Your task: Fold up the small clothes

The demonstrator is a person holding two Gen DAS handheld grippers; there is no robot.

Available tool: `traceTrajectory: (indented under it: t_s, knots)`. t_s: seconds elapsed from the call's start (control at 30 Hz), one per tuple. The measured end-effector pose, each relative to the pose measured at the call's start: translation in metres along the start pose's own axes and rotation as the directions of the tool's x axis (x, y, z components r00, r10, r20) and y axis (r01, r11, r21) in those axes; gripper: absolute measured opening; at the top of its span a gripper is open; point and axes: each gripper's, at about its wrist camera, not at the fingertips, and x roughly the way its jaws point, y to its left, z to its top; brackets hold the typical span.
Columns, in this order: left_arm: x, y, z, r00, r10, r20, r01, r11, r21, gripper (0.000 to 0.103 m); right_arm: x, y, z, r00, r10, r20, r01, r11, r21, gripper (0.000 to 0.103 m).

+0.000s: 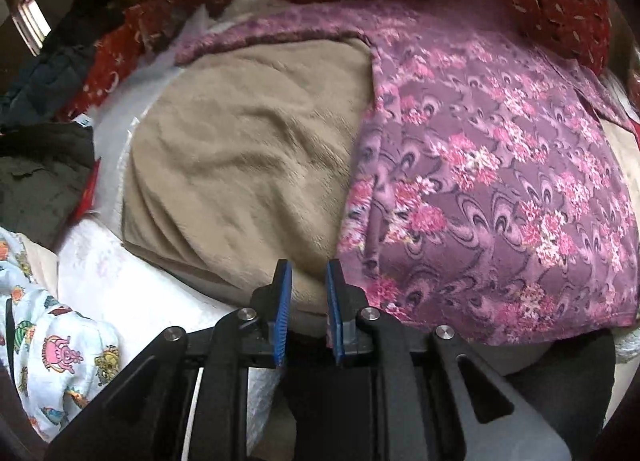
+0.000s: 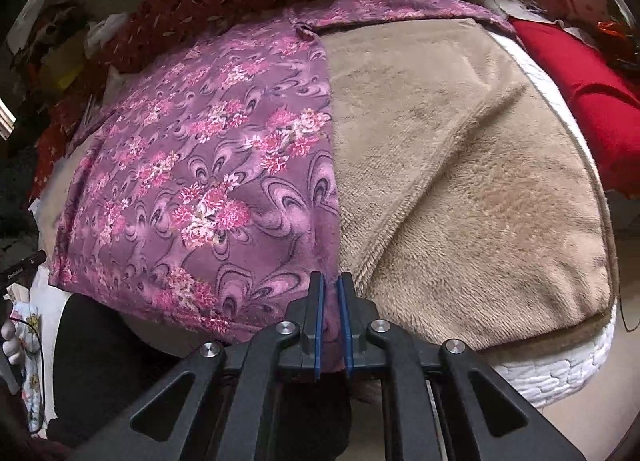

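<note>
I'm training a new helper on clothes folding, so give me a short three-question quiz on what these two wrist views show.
1. True or false: the purple floral garment is spread over a beige blanket.
2. Which gripper has the garment's fabric between its fingers? A) left gripper B) right gripper C) neither
3. In which corner of the left wrist view does the white cartoon-print cloth lie?

Key: 1 true; 2 B; 3 lower left.
</note>
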Motion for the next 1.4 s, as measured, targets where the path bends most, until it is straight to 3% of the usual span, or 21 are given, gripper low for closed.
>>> traceTrajectory:
  t_s: [0.2, 0.23, 0.3, 0.37, 0.5, 0.63, 0.7, 0.77, 0.83, 0.9, 0.97, 1.1, 1.2, 1.3, 1.4]
  knots:
    - [-0.009, 0.003, 0.002, 0.998, 0.015, 0.054, -0.014, 1.000, -0.022, 0.017, -0.027, 0.008, 0.007, 0.998, 0.000, 0.063, 0.000, 1.000, 0.000, 0.015]
    - [-0.011, 0.003, 0.004, 0.997, 0.022, 0.069, -0.021, 1.000, -0.020, 0.019, -0.033, 0.012, 0.009, 0.997, 0.008, 0.080, -0.008, 1.000, 0.000, 0.019]
    - [-0.018, 0.002, 0.008, 0.996, 0.022, 0.090, -0.020, 1.000, -0.016, 0.036, -0.038, 0.017, 0.013, 0.995, 0.024, 0.092, -0.024, 1.000, -0.005, 0.026]
    - [-0.023, 0.002, 0.013, 0.993, 0.011, 0.114, -0.008, 1.000, -0.027, 0.046, -0.040, 0.027, 0.019, 0.995, 0.035, 0.091, -0.032, 0.999, -0.031, 0.031]
    - [-0.023, -0.004, 0.026, 0.992, 0.011, 0.122, -0.007, 1.000, -0.030, 0.049, -0.031, 0.046, 0.037, 0.995, 0.031, 0.093, -0.022, 0.995, -0.097, 0.036]
    - [-0.006, -0.018, 0.044, 0.996, -0.005, 0.084, 0.008, 0.999, -0.033, 0.057, -0.007, 0.048, 0.055, 0.995, 0.046, 0.089, -0.038, 0.995, -0.088, 0.040]
    - [0.007, -0.030, 0.054, 0.999, -0.005, 0.054, 0.006, 1.000, -0.023, 0.057, 0.012, 0.045, 0.061, 0.997, 0.048, 0.066, -0.043, 0.996, -0.076, 0.041]
    - [0.022, -0.042, 0.065, 1.000, -0.006, 0.010, 0.006, 1.000, -0.009, 0.057, 0.042, 0.036, 0.065, 1.000, 0.022, -0.016, -0.023, 0.998, -0.057, 0.040]
    - [0.030, -0.051, 0.079, 1.000, -0.015, -0.013, 0.015, 1.000, -0.001, 0.057, 0.056, 0.026, 0.069, 0.996, 0.057, -0.063, -0.059, 0.998, -0.028, 0.037]
    - [0.031, -0.056, 0.092, 1.000, -0.018, 0.001, 0.018, 1.000, -0.001, 0.057, 0.045, 0.008, 0.086, 0.990, 0.143, -0.013, -0.142, 0.989, 0.036, 0.037]
    - [0.033, -0.065, 0.114, 0.999, -0.029, 0.021, 0.029, 1.000, 0.004, 0.057, 0.031, -0.021, 0.109, 0.984, 0.165, 0.068, -0.173, 0.977, 0.125, 0.042]
    - [0.045, -0.092, 0.157, 0.996, -0.082, 0.031, 0.081, 0.996, 0.021, 0.057, 0.015, -0.117, 0.166, 0.971, 0.059, 0.233, -0.145, 0.918, 0.369, 0.054]
    - [0.060, -0.119, 0.187, 0.993, -0.113, 0.038, 0.111, 0.993, 0.045, 0.057, 0.026, -0.197, 0.201, 0.957, -0.025, 0.288, -0.148, 0.813, 0.563, 0.054]
    - [0.077, -0.147, 0.216, 0.987, -0.155, 0.034, 0.153, 0.987, 0.048, 0.057, 0.048, -0.243, 0.226, 0.953, -0.050, 0.299, -0.173, 0.721, 0.671, 0.054]
    - [0.093, -0.173, 0.238, 0.978, -0.208, 0.023, 0.207, 0.978, 0.030, 0.057, 0.081, -0.279, 0.242, 0.934, -0.033, 0.355, -0.257, 0.628, 0.735, 0.054]
